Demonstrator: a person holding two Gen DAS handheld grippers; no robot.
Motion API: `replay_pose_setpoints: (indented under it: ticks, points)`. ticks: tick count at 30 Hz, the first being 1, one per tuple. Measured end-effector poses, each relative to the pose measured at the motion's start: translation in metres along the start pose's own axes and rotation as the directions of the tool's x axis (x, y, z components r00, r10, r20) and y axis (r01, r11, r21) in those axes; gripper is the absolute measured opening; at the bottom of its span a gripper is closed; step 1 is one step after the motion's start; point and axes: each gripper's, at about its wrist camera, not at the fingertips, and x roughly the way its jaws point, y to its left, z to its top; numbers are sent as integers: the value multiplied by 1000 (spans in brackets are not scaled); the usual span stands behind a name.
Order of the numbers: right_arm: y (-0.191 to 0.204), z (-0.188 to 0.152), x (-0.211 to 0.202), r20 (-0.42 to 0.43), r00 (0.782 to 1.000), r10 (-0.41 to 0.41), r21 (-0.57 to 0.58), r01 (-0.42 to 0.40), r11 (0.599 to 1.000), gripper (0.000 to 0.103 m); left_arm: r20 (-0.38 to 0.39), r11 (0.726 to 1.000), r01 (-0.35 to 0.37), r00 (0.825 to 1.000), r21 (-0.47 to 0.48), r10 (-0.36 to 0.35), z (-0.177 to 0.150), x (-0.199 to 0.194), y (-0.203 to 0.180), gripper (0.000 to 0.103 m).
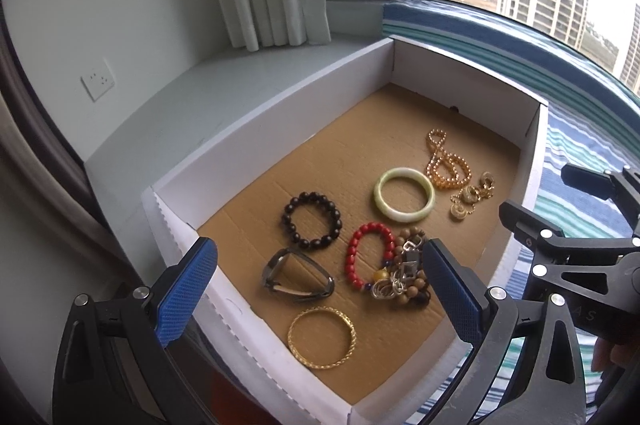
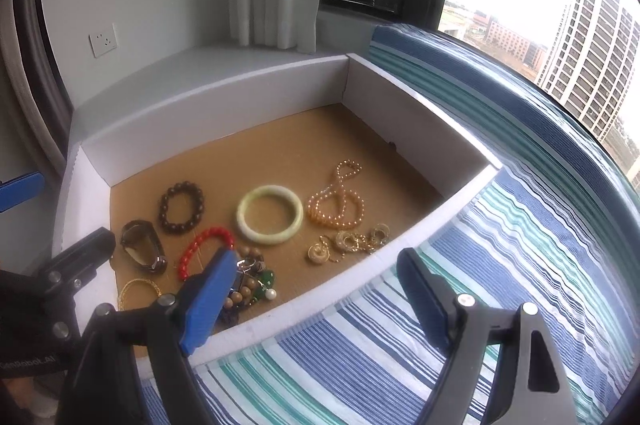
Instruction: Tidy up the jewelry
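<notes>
In the white box (image 1: 256,129), left to right, lie the dark bead bracelet (image 1: 312,219), the tangled pile (image 1: 402,275), the jade bangle (image 1: 404,199) and the gold beads (image 1: 444,161). The left tool (image 1: 320,289) hangs open above; the right tool (image 2: 316,301) gapes over the box edge. Untangling the pile likely needs pinching one strand only.

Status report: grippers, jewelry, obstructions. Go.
Left hand-held gripper open, empty; right hand-held gripper open, empty. Jewelry lies in white box. Tangled pile unsorted. Nothing blocking.
</notes>
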Motion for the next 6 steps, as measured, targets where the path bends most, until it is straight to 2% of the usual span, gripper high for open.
replay_pose_setpoints:
  ticks: [2,6]
  points:
    - [1,0,0,0,1000,-1,3,1,1000,84,-8,1000,12,1000,-19,-13,-2,3,3,102]
    - [4,1,2,-1,1000,2,-1,-2,1000,84,7,1000,-15,1000,-26,15,-4,2,4,102]
